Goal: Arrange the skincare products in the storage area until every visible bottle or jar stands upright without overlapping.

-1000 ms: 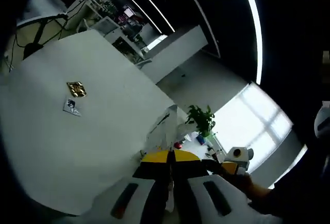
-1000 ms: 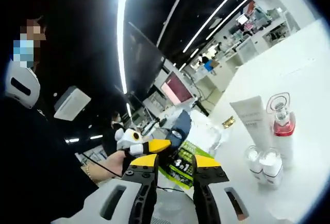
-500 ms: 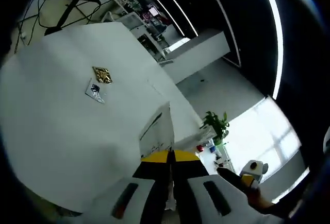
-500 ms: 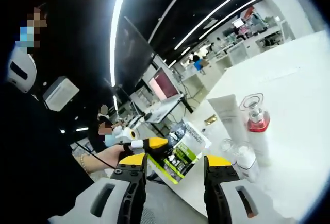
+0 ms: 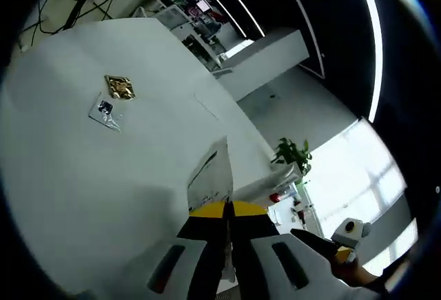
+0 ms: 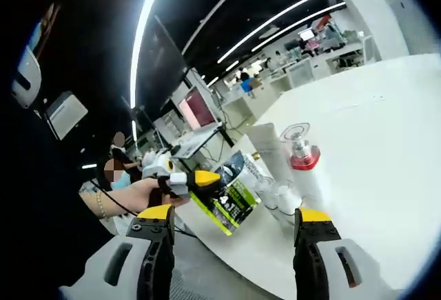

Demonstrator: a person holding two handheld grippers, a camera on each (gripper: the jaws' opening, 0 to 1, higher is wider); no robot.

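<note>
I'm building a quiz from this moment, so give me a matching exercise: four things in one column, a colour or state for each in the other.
Things:
1. left tool
2. right tool
3. bottle collar
4. square packet

States or colours:
A. gold
B. open
C. red
D. shut on a green and black pouch

Pairs: 1-D, 2-B, 3-C, 4-A

Left gripper view: we look along the closed jaws of the left gripper (image 5: 228,212), high over a white tabletop (image 5: 83,176) that recedes toward 11 o'clock, the horizon rolled steeply. Right gripper view: we look between wide-set jaws, low and close to the tabletop (image 6: 386,148) edge, facing the bottles at centre. Shared: the tabletop; the left gripper (image 6: 207,177) also enters the right gripper view at 9 o'clock.
</note>
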